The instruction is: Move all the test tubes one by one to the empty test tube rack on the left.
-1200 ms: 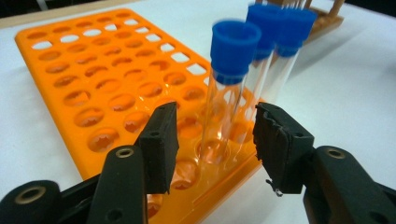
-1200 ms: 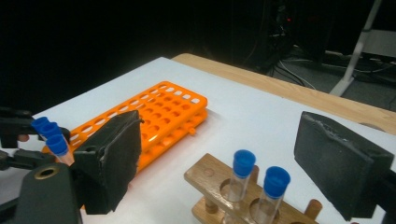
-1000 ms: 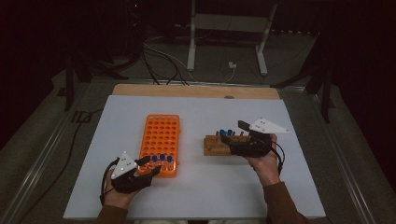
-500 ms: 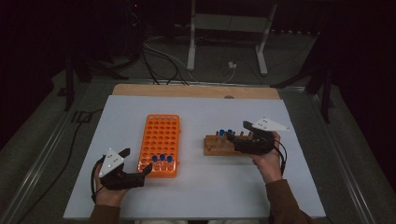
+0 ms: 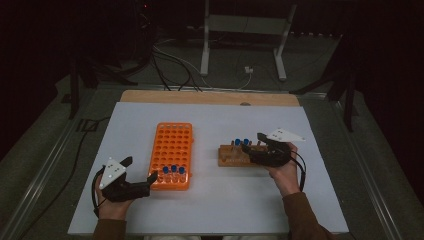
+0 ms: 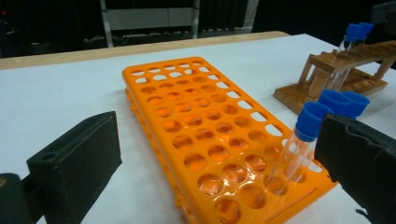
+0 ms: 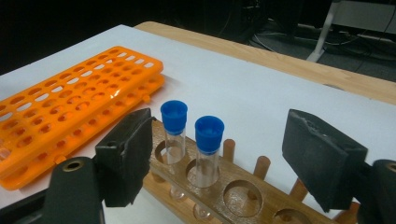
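An orange tube rack (image 5: 172, 145) (image 6: 196, 121) (image 7: 60, 102) lies left of centre, with three blue-capped tubes (image 5: 171, 170) (image 6: 303, 140) in its front row. My left gripper (image 5: 140, 170) (image 6: 217, 135) has just opened wide and stands open beside the rack's front left corner; the nearest tube stands just inside its right jaw, untouched. A wooden rack (image 5: 235, 157) (image 7: 243, 196) (image 6: 327, 74) holds two blue-capped tubes (image 5: 241, 142) (image 7: 208, 140). My right gripper (image 5: 254, 143) (image 7: 224, 144) straddles both tubes, its jaws have been closing, and the pads stand clear of the tubes.
Both racks rest on a white tabletop (image 5: 215, 210) with a wooden strip (image 5: 210, 97) along the far edge. A metal stand (image 5: 240, 30) and cables lie on the dark floor beyond. The wooden rack has empty holes (image 7: 243, 191) near my right jaw.
My left gripper's jaws have opened and the hand has drawn back left from the tubes at the orange rack's front. My right gripper has sunk slightly over the wooden rack, jaws narrower.
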Action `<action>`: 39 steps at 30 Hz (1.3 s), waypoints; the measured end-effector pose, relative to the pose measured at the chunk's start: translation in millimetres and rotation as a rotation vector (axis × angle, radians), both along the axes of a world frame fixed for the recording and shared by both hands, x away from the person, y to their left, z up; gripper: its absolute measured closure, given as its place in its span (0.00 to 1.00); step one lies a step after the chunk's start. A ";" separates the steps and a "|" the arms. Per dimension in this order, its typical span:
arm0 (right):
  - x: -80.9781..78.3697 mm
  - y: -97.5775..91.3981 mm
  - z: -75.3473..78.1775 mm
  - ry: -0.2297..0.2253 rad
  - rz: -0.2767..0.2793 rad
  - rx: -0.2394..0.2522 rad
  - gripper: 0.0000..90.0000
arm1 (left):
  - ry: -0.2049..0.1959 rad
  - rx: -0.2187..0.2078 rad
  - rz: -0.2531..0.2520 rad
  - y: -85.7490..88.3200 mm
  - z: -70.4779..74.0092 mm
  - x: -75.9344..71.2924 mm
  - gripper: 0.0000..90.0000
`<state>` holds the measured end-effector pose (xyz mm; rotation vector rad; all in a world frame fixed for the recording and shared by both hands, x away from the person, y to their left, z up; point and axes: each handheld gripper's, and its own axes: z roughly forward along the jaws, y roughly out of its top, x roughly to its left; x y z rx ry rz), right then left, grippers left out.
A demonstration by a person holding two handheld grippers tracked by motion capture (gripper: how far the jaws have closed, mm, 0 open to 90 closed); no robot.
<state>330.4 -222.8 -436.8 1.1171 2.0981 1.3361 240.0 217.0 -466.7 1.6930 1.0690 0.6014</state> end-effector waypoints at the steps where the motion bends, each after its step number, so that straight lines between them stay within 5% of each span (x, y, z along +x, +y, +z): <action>1: 0.1 0.5 -0.7 0.000 0.002 0.001 0.28 | 0.000 -0.001 0.003 0.8 0.2 -0.1 0.01; 14: -1.5 1.9 -11.2 0.021 0.023 -0.014 0.36 | 0.001 -0.017 0.022 5.4 0.4 0.0 0.01; 25: 2.2 4.8 -19.5 0.040 0.069 -0.028 0.64 | 0.005 -0.022 0.029 5.1 -1.0 0.3 0.02; 39: 6.0 7.8 -27.7 0.031 0.041 -0.028 0.78 | 0.011 -0.021 0.024 4.3 -1.7 0.6 0.02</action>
